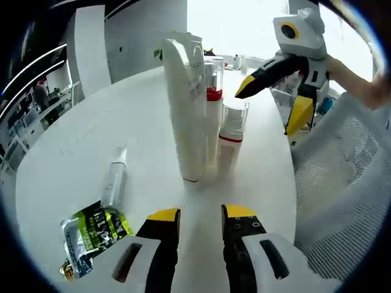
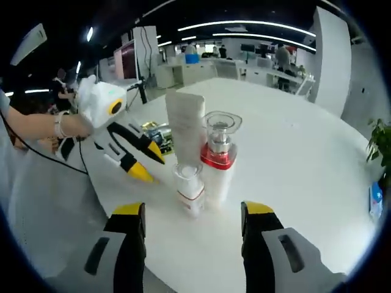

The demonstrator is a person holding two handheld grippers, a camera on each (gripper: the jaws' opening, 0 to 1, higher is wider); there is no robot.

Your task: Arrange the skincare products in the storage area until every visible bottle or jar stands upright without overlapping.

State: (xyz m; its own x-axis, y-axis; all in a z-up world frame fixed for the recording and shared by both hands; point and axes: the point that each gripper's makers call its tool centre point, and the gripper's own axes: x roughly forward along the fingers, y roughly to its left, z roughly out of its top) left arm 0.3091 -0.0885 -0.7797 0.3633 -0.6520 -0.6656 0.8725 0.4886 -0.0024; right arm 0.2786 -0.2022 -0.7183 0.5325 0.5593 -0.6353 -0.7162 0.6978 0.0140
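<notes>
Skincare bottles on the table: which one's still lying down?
The small clear bottle with the white cap, lying flat beside the green sachet. The tall white tube, red-banded pump bottle and short clear-capped bottle all stand upright together.

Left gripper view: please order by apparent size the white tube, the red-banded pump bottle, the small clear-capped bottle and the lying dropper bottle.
1. white tube, clearly largest, also nearest.
2. red-banded pump bottle.
3. small clear-capped bottle and lying dropper bottle: they look similar, and their different poses and distances make ranking them unsure.
</notes>
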